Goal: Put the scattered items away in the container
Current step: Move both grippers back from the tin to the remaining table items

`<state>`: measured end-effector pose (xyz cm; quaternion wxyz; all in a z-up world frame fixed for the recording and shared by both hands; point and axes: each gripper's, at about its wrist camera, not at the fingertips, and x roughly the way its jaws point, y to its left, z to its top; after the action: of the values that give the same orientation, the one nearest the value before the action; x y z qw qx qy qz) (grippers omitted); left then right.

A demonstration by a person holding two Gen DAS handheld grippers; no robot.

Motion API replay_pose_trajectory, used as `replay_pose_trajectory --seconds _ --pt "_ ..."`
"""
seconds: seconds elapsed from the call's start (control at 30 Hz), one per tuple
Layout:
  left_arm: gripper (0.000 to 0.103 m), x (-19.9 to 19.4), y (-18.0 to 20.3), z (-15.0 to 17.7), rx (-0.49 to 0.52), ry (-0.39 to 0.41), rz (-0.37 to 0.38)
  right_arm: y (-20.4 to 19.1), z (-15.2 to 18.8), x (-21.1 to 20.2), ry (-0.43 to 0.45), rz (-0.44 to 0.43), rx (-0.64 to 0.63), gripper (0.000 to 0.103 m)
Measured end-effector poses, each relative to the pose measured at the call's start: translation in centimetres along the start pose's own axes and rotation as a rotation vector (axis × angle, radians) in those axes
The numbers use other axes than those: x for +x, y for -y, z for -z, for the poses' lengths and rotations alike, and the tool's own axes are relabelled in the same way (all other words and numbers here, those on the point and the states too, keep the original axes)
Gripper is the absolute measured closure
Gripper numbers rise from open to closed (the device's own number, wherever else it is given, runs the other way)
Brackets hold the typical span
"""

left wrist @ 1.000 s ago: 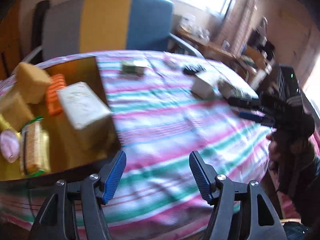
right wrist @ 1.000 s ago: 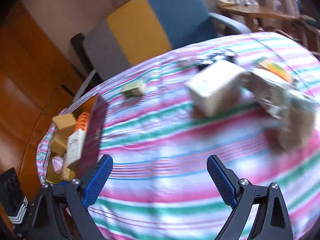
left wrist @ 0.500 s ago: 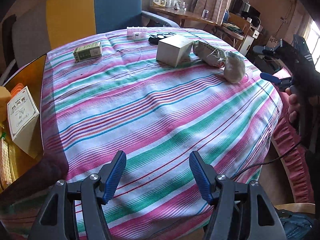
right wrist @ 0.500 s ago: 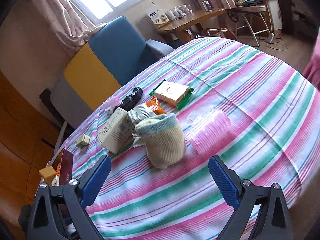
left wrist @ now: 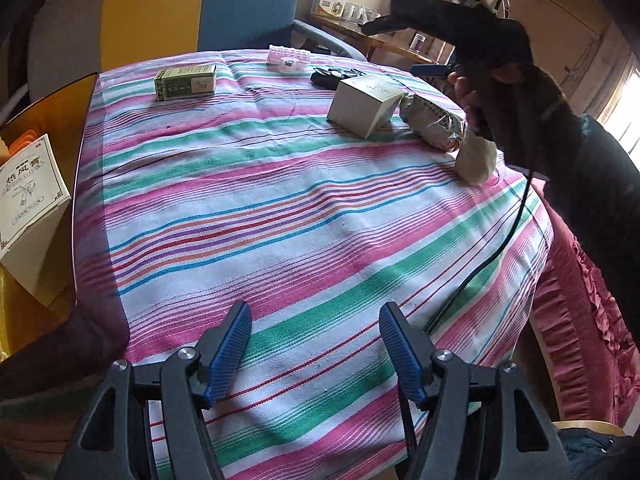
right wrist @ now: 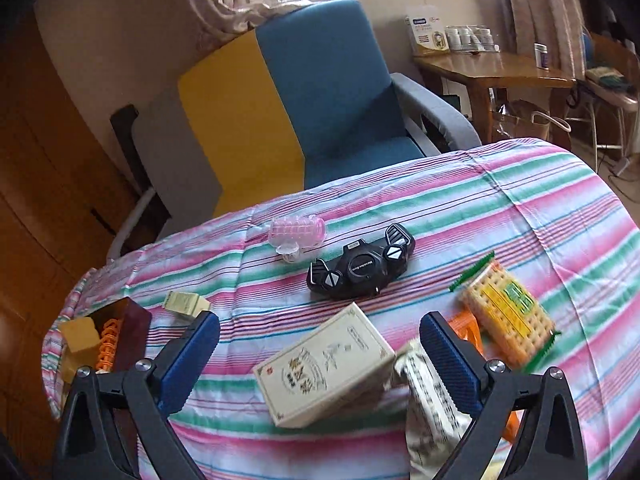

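Since before, right tongs [right wrist: 320,354] above box [right wrist: 326,368]

Striped tablecloth [left wrist: 300,200], blue-yellow armchair [right wrist: 320,92], wooden side table [right wrist: 500,68], curtains [right wrist: 240,4]

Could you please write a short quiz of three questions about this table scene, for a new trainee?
1. True or false: the right gripper is shut on the cream cardboard box with printed characters.
2. Which thing lies nearest the black remote controller with triangular buttons? A) pink plastic pill organiser B) small green-and-white carton C) brown open-top container at the table's left edge
3. Fill in: the left gripper hangs open over the ____ tablecloth.

Key: 1 false, its fingers stand apart; 2 A; 3 striped.
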<state>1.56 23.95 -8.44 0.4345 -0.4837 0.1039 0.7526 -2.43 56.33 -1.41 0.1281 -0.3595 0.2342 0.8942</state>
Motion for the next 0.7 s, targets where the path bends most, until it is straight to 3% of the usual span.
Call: replay_pose_trajectory --seconds 0.13,0.27,0.57,0.7 --pt "0.035 0.0 -0.3 0.0 -0.013 0.011 0.024 -0.7 -0.8 5.1 -0.108 0.037 -0.031 0.002" --pt "0.035 -0.1 -0.4 -0.1 -0.023 0.014 0.035 -2.9 1.0 6.8 -0.209 -0.064 -0.095 0.001" --pt "0.035 -1.2 -0.2 0.7 -0.045 0.003 -0.007 -10.0 9.4 5.8 -0.426 -0.363 -0.279 0.002" --pt "0.035 -1.8 -0.1 1.4 -0.044 0.0 -0.028 -9.8 11.8 2.8 -0.421 -0.405 -0.277 0.002"
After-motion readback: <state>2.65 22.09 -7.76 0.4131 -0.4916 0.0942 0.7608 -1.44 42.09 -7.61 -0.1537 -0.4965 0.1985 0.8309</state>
